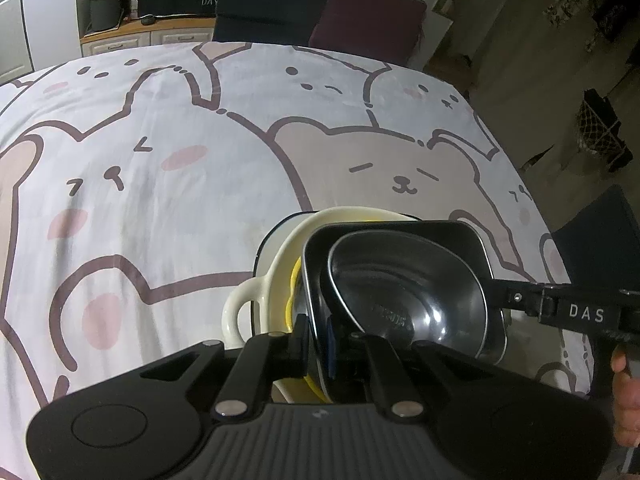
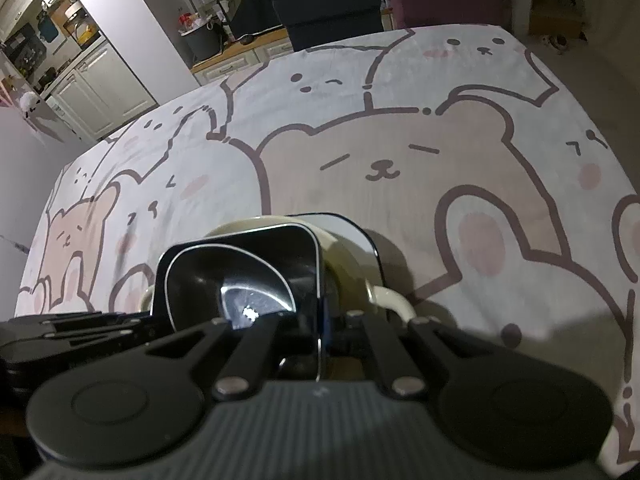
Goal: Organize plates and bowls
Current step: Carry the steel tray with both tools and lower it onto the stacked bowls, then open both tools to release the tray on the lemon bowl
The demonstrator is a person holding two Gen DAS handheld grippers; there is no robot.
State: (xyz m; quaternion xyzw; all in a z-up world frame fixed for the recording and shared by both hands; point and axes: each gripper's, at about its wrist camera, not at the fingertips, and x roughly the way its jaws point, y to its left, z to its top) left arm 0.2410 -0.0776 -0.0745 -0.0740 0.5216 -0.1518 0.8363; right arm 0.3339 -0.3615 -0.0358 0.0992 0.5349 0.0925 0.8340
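Dishes sit nested in one stack straight ahead of both sets of fingers: a shiny metal bowl [image 1: 404, 296] inside a black square bowl [image 1: 472, 240], that inside a cream handled dish [image 1: 280, 264] with a yellow rim [image 1: 294, 292] showing between them, and a dark flat plate edge [image 2: 372, 248] peeping out at the far side of the stack. The whole pile rests on the bear-print cloth [image 1: 160, 184] of the worktop, in its near part. The left gripper [image 1: 316, 344] has its fingers clenched on the near wall of the black square bowl, one finger outside it and one inside; the right gripper [image 2: 320, 336] grasps the same bowl at its opposite wall in the same way, its fingers drawn tight on the thin rim. Seen from the left wrist, the right fingers [image 1: 516, 298] reach in from the far right side, with a hand [image 1: 624, 396] behind them. So the bowl lies between the two grips — each hand equally near, neither with any reach to make. Its longer span seems to run from one grip to the other, which I judge matters most: any lift or shift would have to keep both sides level, or the loose metal bowl inside may slide. Whether the black bowl is fully seated in the cream dish I cannot tell — it looks tilted.
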